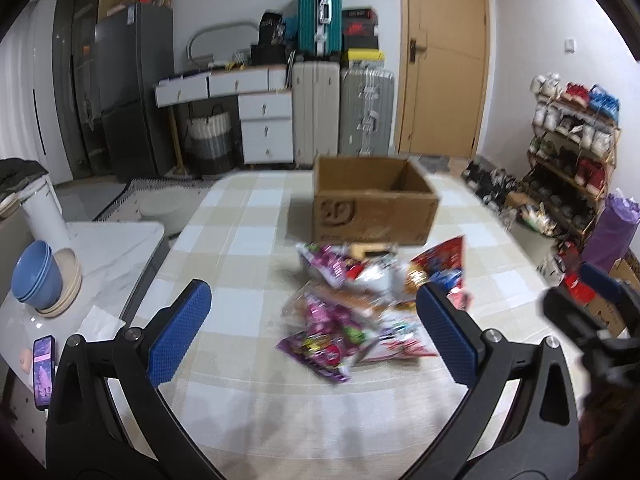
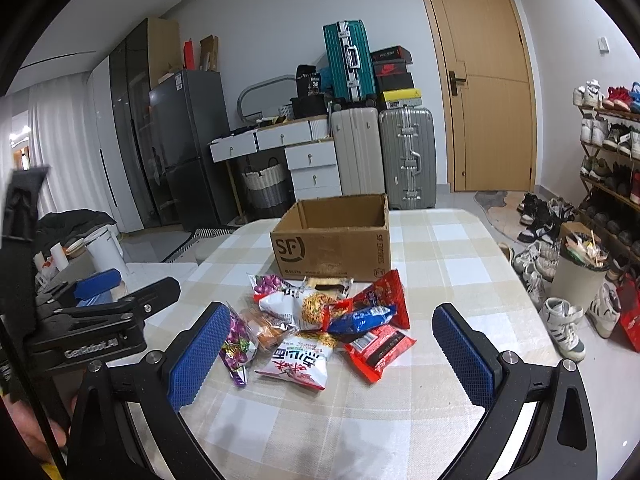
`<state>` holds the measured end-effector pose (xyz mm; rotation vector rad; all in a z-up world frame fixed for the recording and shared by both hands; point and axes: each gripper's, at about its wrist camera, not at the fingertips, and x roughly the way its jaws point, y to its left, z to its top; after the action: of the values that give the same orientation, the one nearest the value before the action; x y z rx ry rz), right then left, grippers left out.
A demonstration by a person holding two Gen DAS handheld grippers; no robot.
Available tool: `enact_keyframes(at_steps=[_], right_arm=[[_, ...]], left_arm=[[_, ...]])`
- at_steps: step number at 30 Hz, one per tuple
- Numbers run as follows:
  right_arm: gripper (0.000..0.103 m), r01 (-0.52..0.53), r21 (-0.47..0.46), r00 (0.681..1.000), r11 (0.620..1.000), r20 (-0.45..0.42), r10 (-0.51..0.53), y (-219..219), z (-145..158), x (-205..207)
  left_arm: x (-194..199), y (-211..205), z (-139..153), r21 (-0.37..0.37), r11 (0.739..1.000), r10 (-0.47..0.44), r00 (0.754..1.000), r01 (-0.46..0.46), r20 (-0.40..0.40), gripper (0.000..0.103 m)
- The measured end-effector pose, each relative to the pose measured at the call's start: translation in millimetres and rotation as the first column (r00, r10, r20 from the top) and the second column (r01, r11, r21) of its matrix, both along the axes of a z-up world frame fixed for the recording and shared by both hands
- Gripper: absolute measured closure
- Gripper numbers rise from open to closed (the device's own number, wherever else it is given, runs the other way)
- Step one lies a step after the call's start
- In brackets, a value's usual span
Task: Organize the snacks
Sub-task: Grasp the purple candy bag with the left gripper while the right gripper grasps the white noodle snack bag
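A beige-and-white checked tablecloth (image 2: 440,264) lies under the brown cardboard box (image 2: 334,240). Before the box: a red packet (image 2: 378,350), a blue packet (image 2: 360,318), a purple grape-printed packet (image 2: 236,346). Behind the box: a teal suitcase (image 2: 349,62).

Location as I read it from my two wrist feeds: a lived-in home, a combined dining and entry room. Evidence noted: table with checked cloth (image 2: 440,248); dark fridge (image 2: 188,144) against the back wall; white desk with drawers (image 2: 296,148) and a woven basket (image 2: 266,186) beneath it; three suitcases (image 2: 406,156), one teal stacked on top, with shoe boxes (image 2: 394,68) beside it; wooden door (image 2: 486,80) with a lever handle; open shoe rack (image 2: 612,148) full of sneakers, more pairs loose on the floor (image 2: 540,216); stacked bowls (image 1: 38,280) and a phone (image 1: 43,364) on a side counter; pale curtain (image 2: 60,140) at left.
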<state>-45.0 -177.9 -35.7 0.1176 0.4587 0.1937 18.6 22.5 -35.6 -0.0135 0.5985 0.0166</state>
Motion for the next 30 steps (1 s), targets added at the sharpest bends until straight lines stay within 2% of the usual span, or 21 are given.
enact_keyframes(at_steps=[5, 8, 14, 18, 23, 25, 29, 30], right_arm=[[0.000, -0.011, 0.008, 0.999, 1.000, -0.043, 0.011, -0.8, -15.7, 14.1], [0.000, -0.026, 0.019, 0.996, 0.999, -0.084, 0.027, -0.6, -29.7, 29.8], [0.000, -0.065, 0.055, 0.987, 0.996, -0.143, 0.072, 0.5, -58.3, 60.3], [0.000, -0.078, 0.057, 0.983, 0.995, -0.161, 0.086, 0.4, -73.0, 72.7], [0.000, -0.090, 0.074, 0.979, 0.993, -0.175, 0.102, -3.3, -85.4, 85.4], [0.000, -0.095, 0.072, 0.978, 0.993, -0.181, 0.107, -2.2, -89.2, 89.3], [0.000, -0.099, 0.072, 0.973, 0.992, -0.204, 0.112, -0.5, -96.9, 97.5], [0.000, -0.100, 0.075, 0.970, 0.992, -0.213, 0.114, -0.1, -98.9, 100.3]], left_arm=[[33.8, 47.9, -38.0, -0.086, 0.995, 0.043, 0.993, -0.053, -0.113, 0.001], [50.1, 61.6, -60.9, -0.135, 0.990, 0.010, 0.985, -0.033, -0.171, 0.001], [76.8, 31.6, -88.3, -0.112, 0.989, -0.117, 0.971, 0.095, -0.210, 0.001], [91.9, 18.0, -107.1, -0.139, 0.977, -0.193, 0.949, 0.162, -0.250, 0.001], [99.3, 5.4, -120.0, -0.159, 0.958, -0.273, 0.929, 0.238, -0.249, 0.002], [101.0, 5.1, -123.3, -0.176, 0.949, -0.298, 0.924, 0.260, -0.238, 0.008], [98.1, 4.5, -126.9, -0.220, 0.928, -0.347, 0.911, 0.299, -0.224, 0.029], [97.4, 3.7, -128.0, -0.228, 0.922, -0.363, 0.905, 0.314, -0.222, 0.040]])
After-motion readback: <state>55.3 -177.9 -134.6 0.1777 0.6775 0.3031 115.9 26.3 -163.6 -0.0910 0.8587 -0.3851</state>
